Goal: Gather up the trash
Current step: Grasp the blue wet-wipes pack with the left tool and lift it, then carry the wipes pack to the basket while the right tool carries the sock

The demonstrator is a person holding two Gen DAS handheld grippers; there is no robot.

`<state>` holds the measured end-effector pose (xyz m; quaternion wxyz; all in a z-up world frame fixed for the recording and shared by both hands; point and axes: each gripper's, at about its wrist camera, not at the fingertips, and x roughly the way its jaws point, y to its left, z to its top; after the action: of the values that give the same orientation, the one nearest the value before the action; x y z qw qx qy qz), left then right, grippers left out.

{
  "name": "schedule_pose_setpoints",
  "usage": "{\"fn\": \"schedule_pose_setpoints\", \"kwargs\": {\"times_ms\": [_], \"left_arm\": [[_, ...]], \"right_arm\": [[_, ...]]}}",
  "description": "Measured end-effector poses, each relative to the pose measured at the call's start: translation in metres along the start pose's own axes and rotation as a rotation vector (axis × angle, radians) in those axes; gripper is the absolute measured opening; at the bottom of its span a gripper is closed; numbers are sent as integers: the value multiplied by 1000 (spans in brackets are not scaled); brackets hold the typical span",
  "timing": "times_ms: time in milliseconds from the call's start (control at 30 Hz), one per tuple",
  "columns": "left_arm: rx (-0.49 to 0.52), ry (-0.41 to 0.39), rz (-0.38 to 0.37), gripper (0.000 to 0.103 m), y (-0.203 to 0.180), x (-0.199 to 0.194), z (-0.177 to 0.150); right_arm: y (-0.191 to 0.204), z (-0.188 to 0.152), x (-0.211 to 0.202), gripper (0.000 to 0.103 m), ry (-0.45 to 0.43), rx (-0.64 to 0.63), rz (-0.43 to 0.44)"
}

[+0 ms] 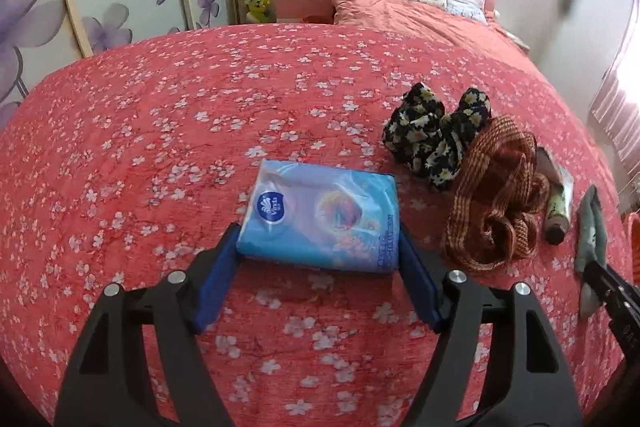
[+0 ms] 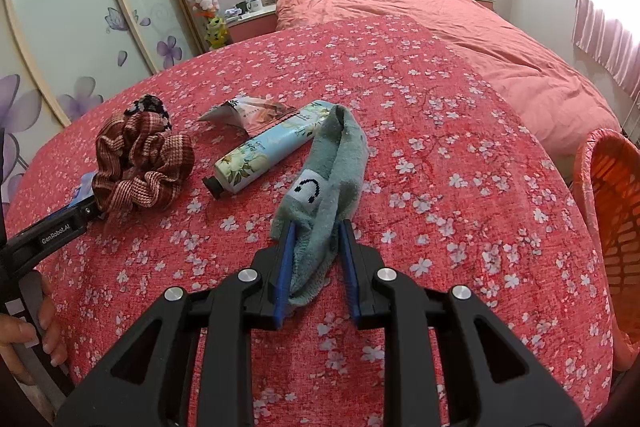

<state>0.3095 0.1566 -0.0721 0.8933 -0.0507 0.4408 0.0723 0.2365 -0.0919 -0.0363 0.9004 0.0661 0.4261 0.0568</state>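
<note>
Two tools: left [image 1: 320, 247] grips tissue pack [image 1: 320, 215], right [image 2: 316, 251] grips sock [image 2: 324, 183].

Scrunchies [image 1: 496, 195] crowd the tissue pack's [image 1: 320, 219] right; left lies open.

A blue plastic tissue pack [image 1: 320, 215] lay flat on the bed at the left wrist view's centre. In the right wrist view, a torn, crumpled wrapper [image 2: 248, 113] lay at about eleven o'clock from the flowered tube [image 2: 268, 151]. An orange openwork basket [image 2: 612, 211] stood at three o'clock, off the bed's edge.
</note>
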Motion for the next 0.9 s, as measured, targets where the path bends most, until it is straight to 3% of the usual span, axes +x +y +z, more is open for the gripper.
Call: {"fn": "schedule_pose_setpoints", "kwargs": {"times_ms": [433,900], "left_arm": [[-9,4,20,73,-2,1,7],[-31,-4,-7,73,7,-3,7]], "right_arm": [[-4,-1,0,22,-1,6,1],[-7,-1,1,22,-3,12,22]]}}
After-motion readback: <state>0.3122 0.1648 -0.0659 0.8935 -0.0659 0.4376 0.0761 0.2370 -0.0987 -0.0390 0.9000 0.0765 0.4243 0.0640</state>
